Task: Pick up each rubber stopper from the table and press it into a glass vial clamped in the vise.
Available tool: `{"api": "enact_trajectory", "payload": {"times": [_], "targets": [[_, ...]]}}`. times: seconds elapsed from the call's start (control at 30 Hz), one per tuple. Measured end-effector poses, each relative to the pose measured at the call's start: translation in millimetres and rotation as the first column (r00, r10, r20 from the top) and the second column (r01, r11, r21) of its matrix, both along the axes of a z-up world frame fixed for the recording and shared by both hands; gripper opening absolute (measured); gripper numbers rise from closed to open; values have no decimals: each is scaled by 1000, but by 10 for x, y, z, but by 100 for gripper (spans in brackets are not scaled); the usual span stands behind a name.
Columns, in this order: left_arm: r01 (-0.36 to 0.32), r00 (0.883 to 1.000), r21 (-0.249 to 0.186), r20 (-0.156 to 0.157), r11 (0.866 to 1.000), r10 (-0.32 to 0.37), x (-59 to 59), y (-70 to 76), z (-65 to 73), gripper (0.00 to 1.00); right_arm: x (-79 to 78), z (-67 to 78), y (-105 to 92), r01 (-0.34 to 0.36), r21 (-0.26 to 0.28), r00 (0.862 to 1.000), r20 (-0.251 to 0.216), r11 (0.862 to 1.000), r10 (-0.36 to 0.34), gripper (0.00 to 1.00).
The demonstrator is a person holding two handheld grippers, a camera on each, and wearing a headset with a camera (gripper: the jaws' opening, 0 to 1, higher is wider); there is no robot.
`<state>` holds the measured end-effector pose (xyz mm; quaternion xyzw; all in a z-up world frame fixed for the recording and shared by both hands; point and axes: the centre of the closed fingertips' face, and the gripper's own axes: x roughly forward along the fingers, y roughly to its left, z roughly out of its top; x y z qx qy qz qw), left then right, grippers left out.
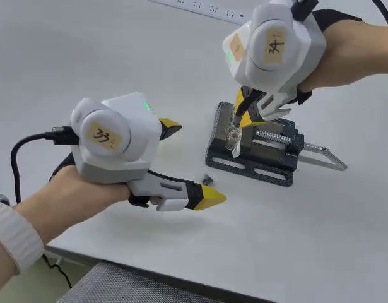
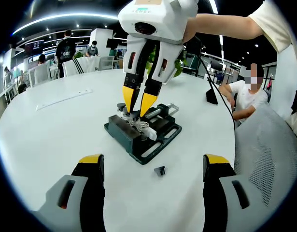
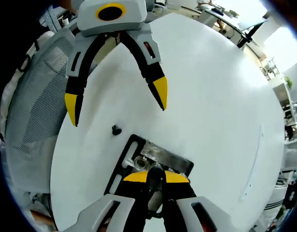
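Observation:
A dark vise [image 1: 269, 165] stands on the white table and clamps a glass vial [image 1: 233, 139] upright. My right gripper [image 1: 245, 117] hangs straight over the vial, shut on a dark rubber stopper [image 3: 155, 175] held at its yellow tips; the stopper sits at the vial's mouth [image 2: 134, 115]. A second small stopper [image 1: 207, 179] lies loose on the table just in front of the vise [image 2: 159, 170]. My left gripper [image 1: 190, 163] hovers low at the near left, open and holding nothing, its jaws pointing toward the vise [image 2: 138, 140] and the loose stopper [image 3: 116, 129].
The vise's screw handle [image 1: 325, 158] sticks out to the right. A white power strip [image 1: 200, 6] lies along the table's far edge. A mesh chair [image 1: 130, 287] sits below the near edge. A black cable [image 1: 17, 164] trails from the left gripper. People sit beyond the table [image 2: 245, 92].

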<state>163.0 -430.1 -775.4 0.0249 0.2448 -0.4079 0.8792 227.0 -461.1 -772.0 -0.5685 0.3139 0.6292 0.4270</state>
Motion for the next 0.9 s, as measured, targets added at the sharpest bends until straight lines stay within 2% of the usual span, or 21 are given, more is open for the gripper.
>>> {"api": "enact_trajectory", "payload": {"times": [0.27, 0.9], "targets": [[1, 1000, -1, -1, 1000, -1, 0, 0, -7, 83, -18, -3, 6, 41, 17, 999, -18, 999, -41, 4], [0, 1000, 2, -4, 1000, 0, -1, 22, -6, 82, 14, -5, 1, 5, 23, 1000, -14, 1000, -4, 7]]}}
